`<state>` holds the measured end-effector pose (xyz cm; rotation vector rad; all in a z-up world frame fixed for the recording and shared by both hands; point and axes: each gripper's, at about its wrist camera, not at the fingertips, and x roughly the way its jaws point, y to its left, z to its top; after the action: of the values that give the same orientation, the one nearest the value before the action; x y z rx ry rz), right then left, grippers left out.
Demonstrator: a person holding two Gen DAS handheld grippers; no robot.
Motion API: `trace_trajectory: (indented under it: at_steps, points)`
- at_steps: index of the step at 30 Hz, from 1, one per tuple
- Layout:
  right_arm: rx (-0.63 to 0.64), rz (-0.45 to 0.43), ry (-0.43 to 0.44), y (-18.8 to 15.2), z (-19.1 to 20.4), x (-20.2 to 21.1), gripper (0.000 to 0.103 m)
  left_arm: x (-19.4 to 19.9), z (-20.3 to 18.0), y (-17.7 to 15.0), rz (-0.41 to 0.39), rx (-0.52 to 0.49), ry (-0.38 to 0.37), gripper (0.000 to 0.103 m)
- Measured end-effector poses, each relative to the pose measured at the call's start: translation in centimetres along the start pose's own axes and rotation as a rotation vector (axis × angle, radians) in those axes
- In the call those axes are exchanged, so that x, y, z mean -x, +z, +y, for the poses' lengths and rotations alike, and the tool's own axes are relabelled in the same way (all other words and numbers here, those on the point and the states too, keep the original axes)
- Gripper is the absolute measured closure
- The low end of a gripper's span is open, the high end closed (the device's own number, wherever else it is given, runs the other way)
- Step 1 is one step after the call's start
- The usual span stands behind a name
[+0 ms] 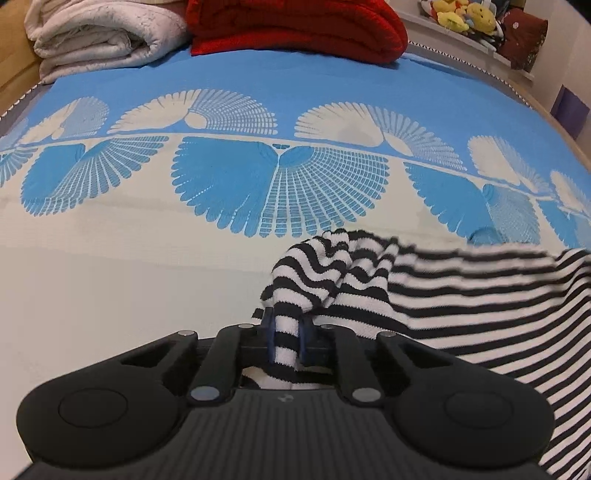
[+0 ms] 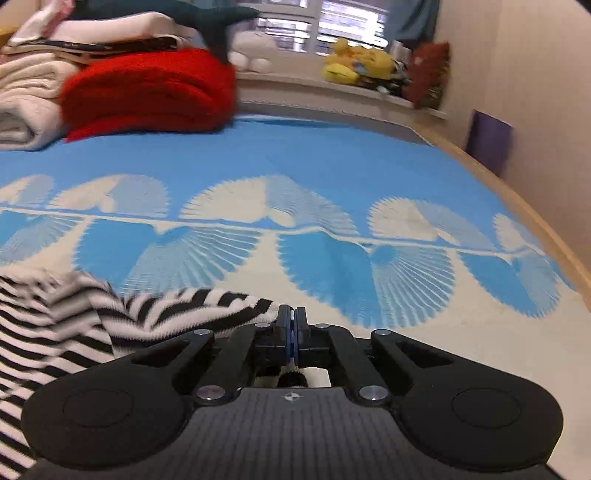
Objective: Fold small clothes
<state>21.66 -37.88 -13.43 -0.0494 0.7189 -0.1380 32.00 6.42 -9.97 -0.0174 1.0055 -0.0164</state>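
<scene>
black claw (image 1: 287, 328) — blue pads, silver screws

Red blanket (image 1: 295, 29), cream quilt (image 1: 99, 37), plush toys (image 1: 465, 16)

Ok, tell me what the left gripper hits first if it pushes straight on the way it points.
Likely the bunched striped garment that the left gripper already pinches, heaped just ahead of its tips. Past that lies the blue-and-cream bedspread; depth is hard to judge.
</scene>
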Motion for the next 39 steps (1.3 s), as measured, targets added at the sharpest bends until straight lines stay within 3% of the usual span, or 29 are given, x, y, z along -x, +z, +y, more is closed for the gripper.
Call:
trace_trajectory:
  at_steps: [5, 8, 9, 11, 15, 18, 20, 25, 29, 33, 36, 39]
  points:
    - [0.082, 0.116, -0.043, -1.6, 1.1, -2.6, 0.103, -1.2, 0.0, -0.6, 0.038, -0.028, 0.036, 0.091]
    - [0.120, 0.226, -0.041, -2.9, 2.1, -4.2, 0.102, -1.3, 0.4, -0.7, 0.060, -0.012, 0.040, 0.081]
    - [0.138, 0.223, -0.061, -2.9, 2.3, -4.2, 0.099, -1.1, 0.5, -0.6, 0.067, -0.007, 0.037, 0.072]
    - [0.114, 0.206, -0.060, -2.5, 2.2, -3.6, 0.099, -0.1, 0.6, -0.3, 0.053, -0.008, 0.027, 0.069]
    - [0.026, 0.119, -0.071, -1.2, 0.9, -1.5, 0.079, 2.9, 0.5, -0.2, -0.033, -0.036, -0.003, 0.053]
    - [0.004, 0.023, -0.056, -0.5, 0.0, 1.2, 0.068, 4.3, 0.3, -0.8, -0.046, -0.071, -0.018, 0.053]
    - [0.006, -0.006, -0.043, -0.3, -0.6, 2.3, 0.067, 5.0, 0.1, -1.3, -0.056, -0.101, -0.014, 0.053]
    - [-0.033, -0.009, -0.013, -0.4, -2.1, 5.3, 0.067, 7.9, 1.0, -3.4, -0.104, -0.125, -0.002, 0.056]
    - [-0.105, -0.020, 0.051, -0.5, -4.2, 9.5, 0.061, 11.3, 3.0, -5.8, -0.131, -0.088, -0.086, 0.057]
    - [-0.126, 0.055, 0.124, -3.2, -5.9, 12.2, 0.061, 12.2, 5.0, -7.7, -0.035, 0.052, -0.166, 0.058]
    - [-0.217, 0.224, 0.205, -5.1, -7.0, 11.6, 0.061, 11.2, 5.3, -8.8, 0.077, 0.122, -0.248, 0.058]
    - [-0.232, 0.324, 0.252, -6.8, -7.1, 10.8, 0.060, 9.4, 4.5, -9.8, 0.187, 0.058, -0.143, 0.058]
